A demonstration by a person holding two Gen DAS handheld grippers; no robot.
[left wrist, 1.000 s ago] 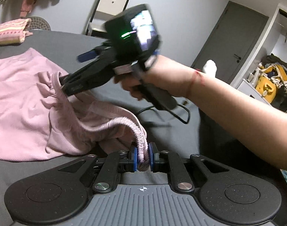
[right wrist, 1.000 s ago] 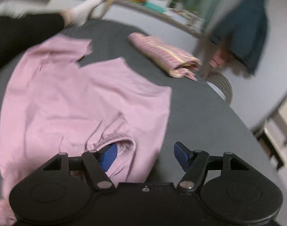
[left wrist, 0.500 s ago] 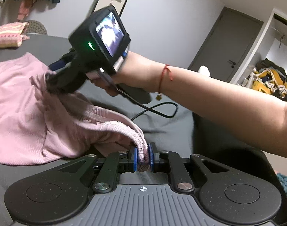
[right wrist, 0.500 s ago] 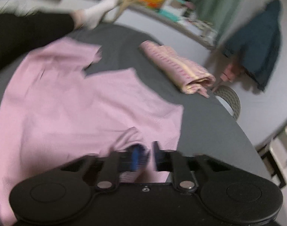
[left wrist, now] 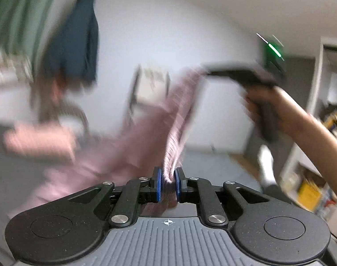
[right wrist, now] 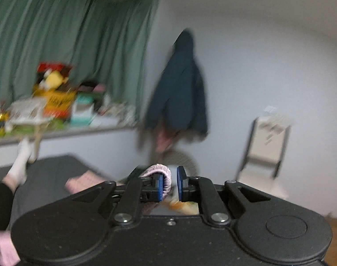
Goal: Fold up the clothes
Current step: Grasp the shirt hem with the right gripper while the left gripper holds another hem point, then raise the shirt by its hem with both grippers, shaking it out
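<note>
Lift-and-spread step: left claw [left wrist: 167,183] and right claw [right wrist: 169,184] each clamped on the pink garment's [left wrist: 115,155] ribbed edge, raised; next, lay it flat.

So the garment [left wrist: 128,146] hangs stretched between both grippers: the left gripper [left wrist: 167,182] pinches one end low in front, the right gripper [left wrist: 215,72] holds the other end higher up and off to the right. Below and left of it, a folded piece [left wrist: 37,143] sits on the surface [right wrist: 49,173]. Behind that, a jacket [right wrist: 179,90] hangs on the wall, with a chair [right wrist: 268,141] to its right and a cluttered shelf [right wrist: 57,130] to its left.
</note>
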